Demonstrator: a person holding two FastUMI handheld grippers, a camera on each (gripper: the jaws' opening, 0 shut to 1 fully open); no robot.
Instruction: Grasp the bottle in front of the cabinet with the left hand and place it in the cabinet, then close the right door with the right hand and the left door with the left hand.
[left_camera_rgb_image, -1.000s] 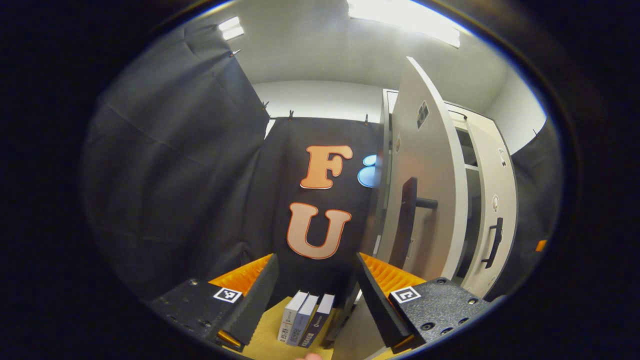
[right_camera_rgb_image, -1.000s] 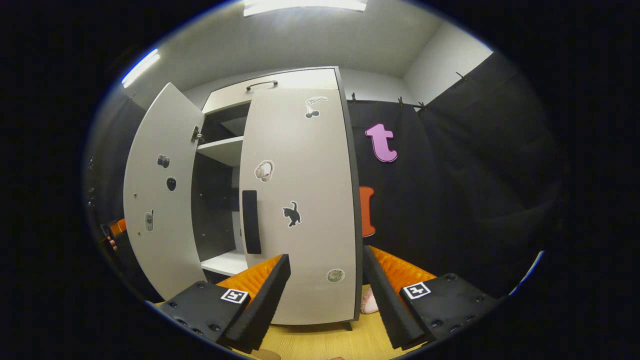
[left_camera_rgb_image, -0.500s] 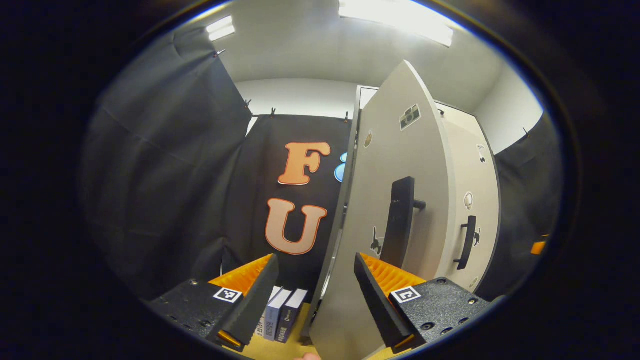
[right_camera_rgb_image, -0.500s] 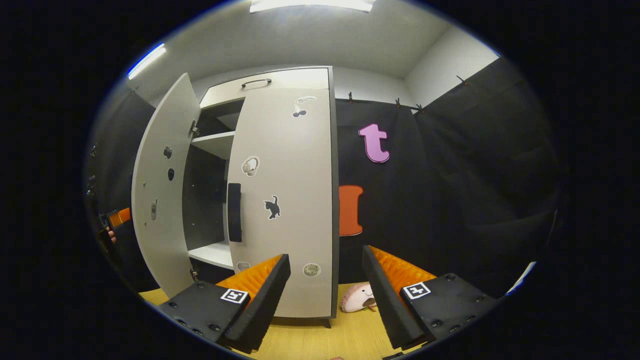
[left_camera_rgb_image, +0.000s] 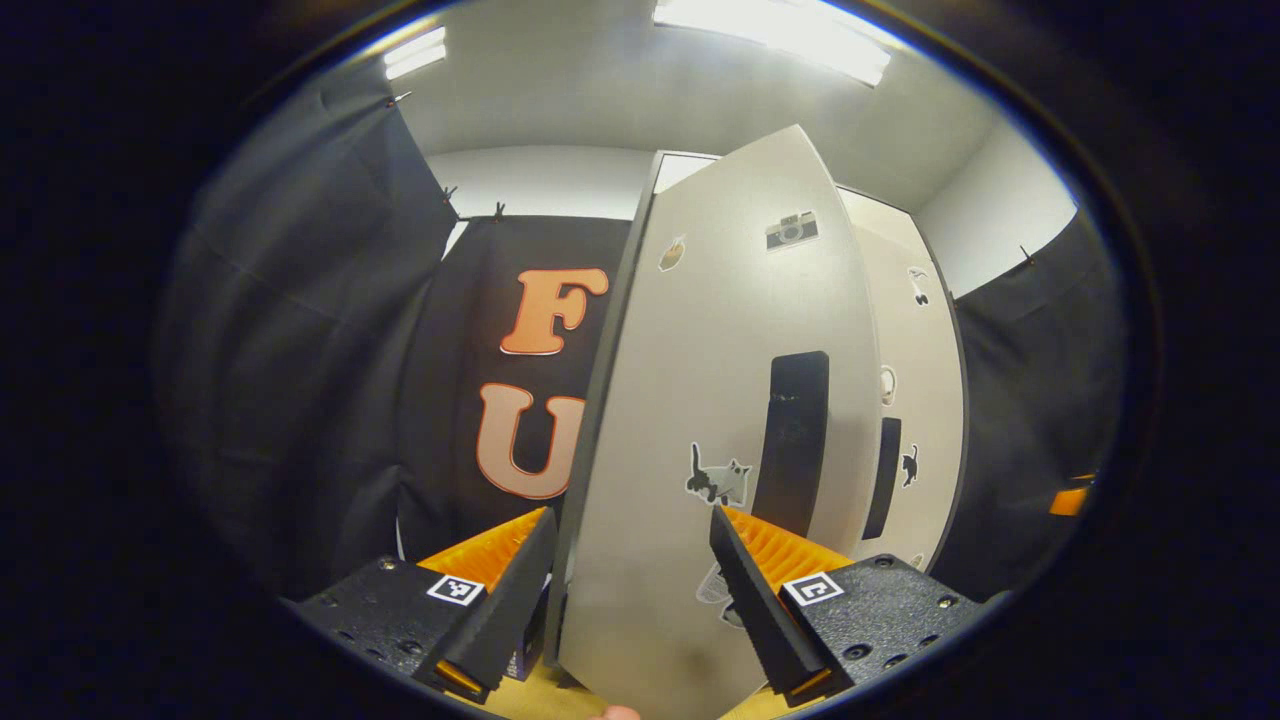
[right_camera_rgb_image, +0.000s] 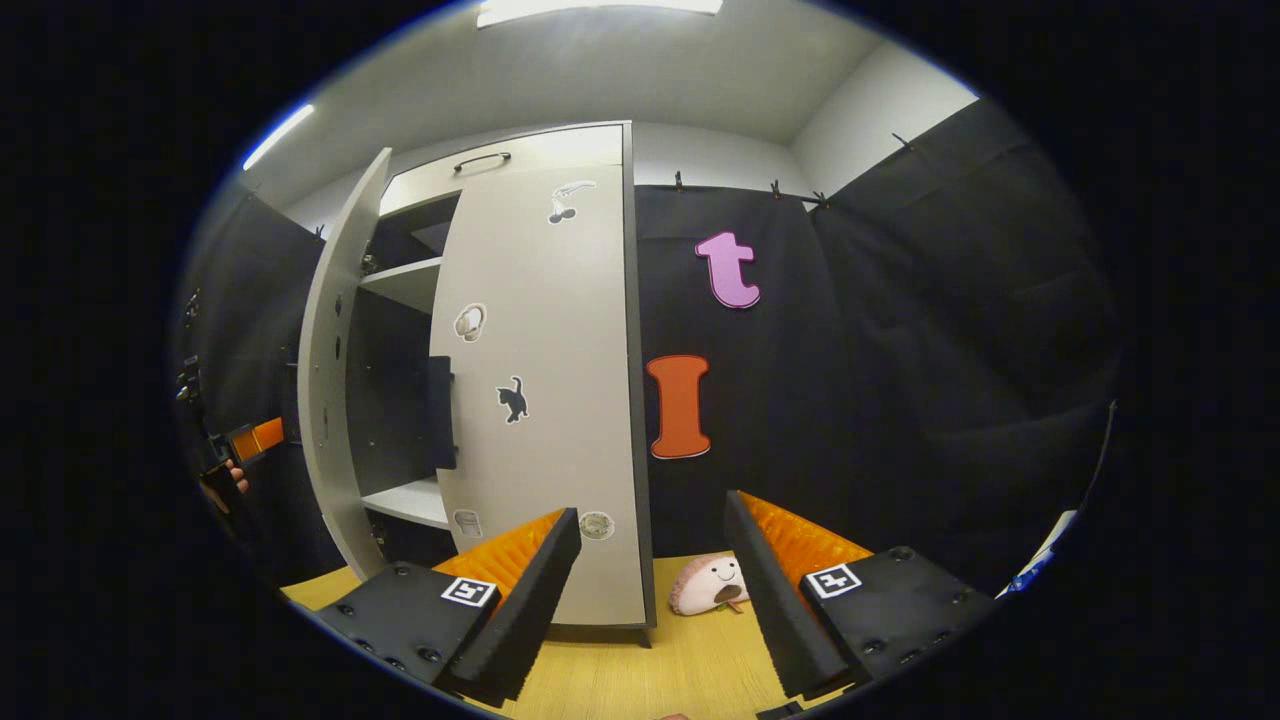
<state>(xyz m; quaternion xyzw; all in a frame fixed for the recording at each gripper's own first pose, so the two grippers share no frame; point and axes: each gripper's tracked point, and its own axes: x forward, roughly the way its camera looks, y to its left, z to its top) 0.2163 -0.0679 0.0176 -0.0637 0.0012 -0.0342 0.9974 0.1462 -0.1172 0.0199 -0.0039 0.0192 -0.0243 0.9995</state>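
Observation:
The grey left cabinet door (left_camera_rgb_image: 690, 400) stands close in front of my left gripper (left_camera_rgb_image: 630, 590), which is open with the door's face showing between its fingers. The door's black handle (left_camera_rgb_image: 790, 440) is just above my right finger. In the right gripper view the same door (right_camera_rgb_image: 335, 380) hangs partly ajar, with the left gripper (right_camera_rgb_image: 250, 438) and a hand behind it. The right door (right_camera_rgb_image: 540, 400) lies flush on the cabinet front. My right gripper (right_camera_rgb_image: 650, 600) is open and holds nothing, well back from the cabinet. Shelves (right_camera_rgb_image: 405, 285) show in the dark gap.
A pink plush toy (right_camera_rgb_image: 710, 585) lies on the wooden floor (right_camera_rgb_image: 640, 680) by the cabinet's right foot. Black cloth walls close in on both sides. The right gripper's orange part (left_camera_rgb_image: 1068, 497) shows at the far right of the left gripper view.
The left door has swung further toward the cabinet, with my left gripper following it. My right gripper has drawn back and turned right, so more wall and the plush toy show.

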